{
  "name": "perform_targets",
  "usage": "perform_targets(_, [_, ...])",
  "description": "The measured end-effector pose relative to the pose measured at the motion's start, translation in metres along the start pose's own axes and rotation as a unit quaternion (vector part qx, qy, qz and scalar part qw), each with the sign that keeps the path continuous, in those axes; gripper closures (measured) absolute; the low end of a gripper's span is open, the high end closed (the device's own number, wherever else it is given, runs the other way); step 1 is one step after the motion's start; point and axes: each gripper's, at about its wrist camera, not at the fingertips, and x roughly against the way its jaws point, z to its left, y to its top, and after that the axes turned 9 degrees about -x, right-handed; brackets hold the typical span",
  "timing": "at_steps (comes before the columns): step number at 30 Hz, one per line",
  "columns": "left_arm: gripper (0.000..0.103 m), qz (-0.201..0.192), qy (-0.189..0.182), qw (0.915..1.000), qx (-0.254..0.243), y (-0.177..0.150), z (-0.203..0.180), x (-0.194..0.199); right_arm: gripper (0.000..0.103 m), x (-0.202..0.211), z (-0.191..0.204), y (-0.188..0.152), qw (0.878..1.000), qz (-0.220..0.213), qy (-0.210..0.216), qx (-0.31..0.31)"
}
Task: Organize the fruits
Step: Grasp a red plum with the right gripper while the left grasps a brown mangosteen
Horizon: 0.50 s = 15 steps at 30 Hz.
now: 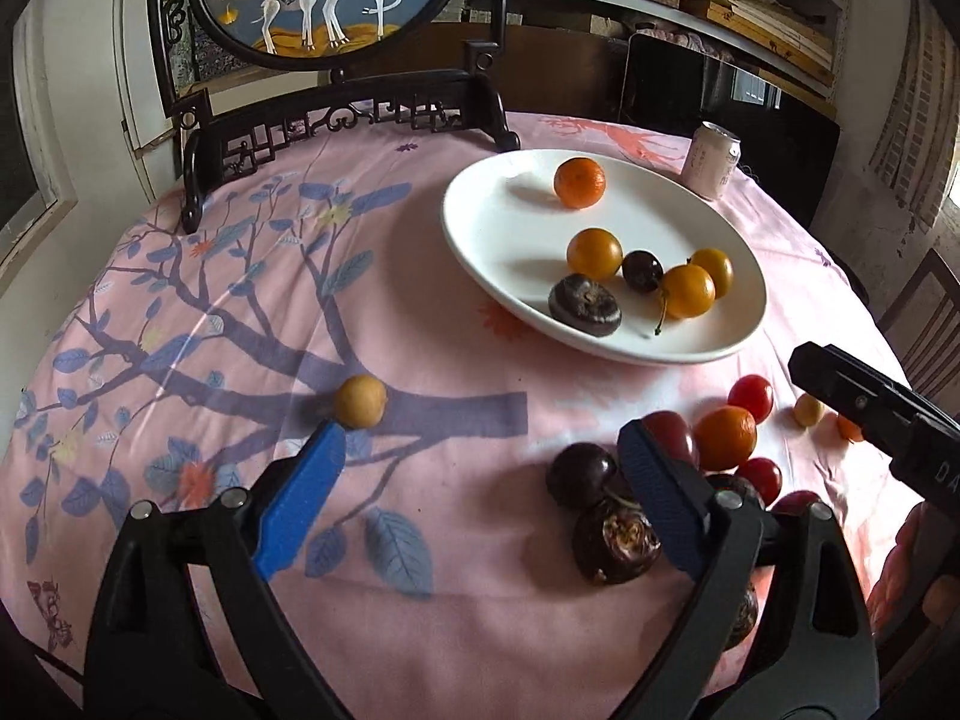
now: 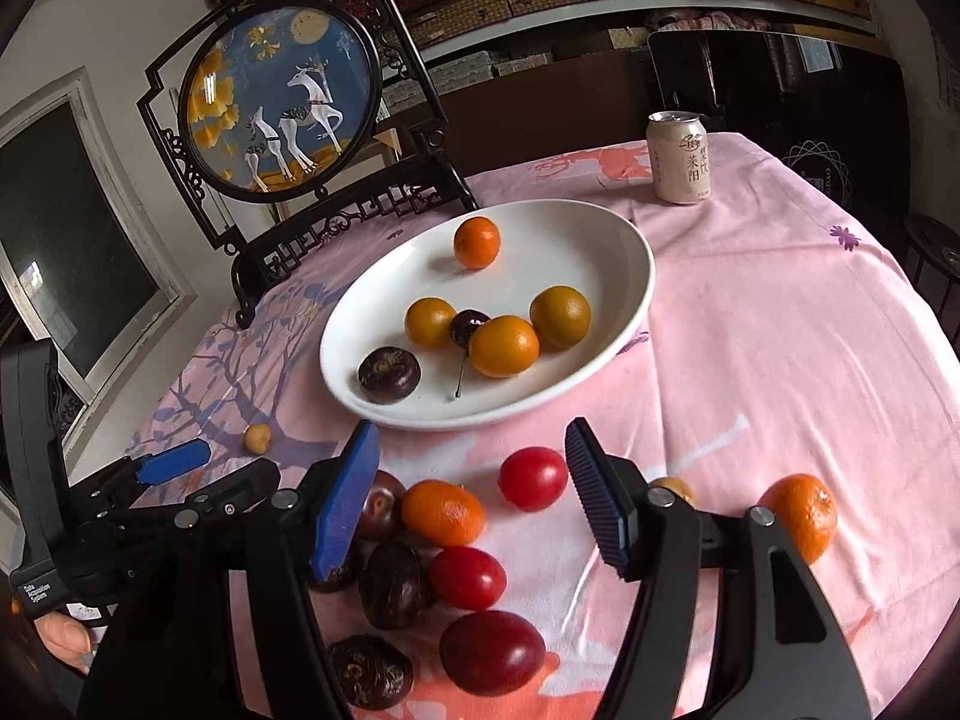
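Loose fruit [image 2: 444, 510] on the pink tablecloth [image 2: 780, 360] lies partly hidden behind the right gripper [image 2: 474, 492], its fingers spread and empty. The left gripper [image 1: 480, 456] is likewise spread, holding nothing. The white plate [image 1: 492, 222] holds six fruits, including a mandarin [image 1: 579, 182].

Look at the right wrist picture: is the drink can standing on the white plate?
No. The can stands upright on the pink tablecloth, apart from the plate, beyond its far rim.
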Motion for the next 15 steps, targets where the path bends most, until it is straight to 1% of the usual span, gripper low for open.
perform_targets(2, [0.009, -0.002, -0.005, 1.0000, -0.006, -0.004, -0.002, 0.003, 0.038, 0.008, 0.001, -0.007, 1.000, -0.006, -0.012, 0.009])
perform_targets(5, [0.009, -0.001, -0.006, 0.9999, -0.009, -0.011, -0.003, 0.005, 0.038, 0.019, 0.001, -0.017, 1.000, -0.005, -0.011, 0.008])
perform_targets(8, [0.009, 0.002, -0.003, 1.0000, -0.005, -0.017, 0.000, 0.006, 0.038, 0.029, 0.003, -0.030, 0.999, -0.004, -0.036, 0.028])
perform_targets(10, [0.009, 0.003, 0.000, 1.0000, -0.003, -0.020, 0.002, 0.007, 0.038, 0.032, 0.005, -0.041, 0.997, 0.011, -0.052, 0.052])
perform_targets(12, [0.009, 0.007, 0.001, 1.0000, 0.000, -0.021, 0.002, 0.008, 0.038, 0.031, 0.006, -0.052, 0.995, 0.036, -0.062, 0.071])
perform_targets(14, [0.009, 0.012, -0.006, 0.9999, 0.002, -0.021, 0.003, 0.008, 0.038, 0.026, 0.008, -0.062, 0.992, 0.065, -0.069, 0.085])
perform_targets(15, [0.009, 0.015, -0.010, 0.9998, 0.002, -0.021, 0.002, 0.007, 0.038, 0.025, 0.009, -0.066, 0.990, 0.068, -0.076, 0.093])
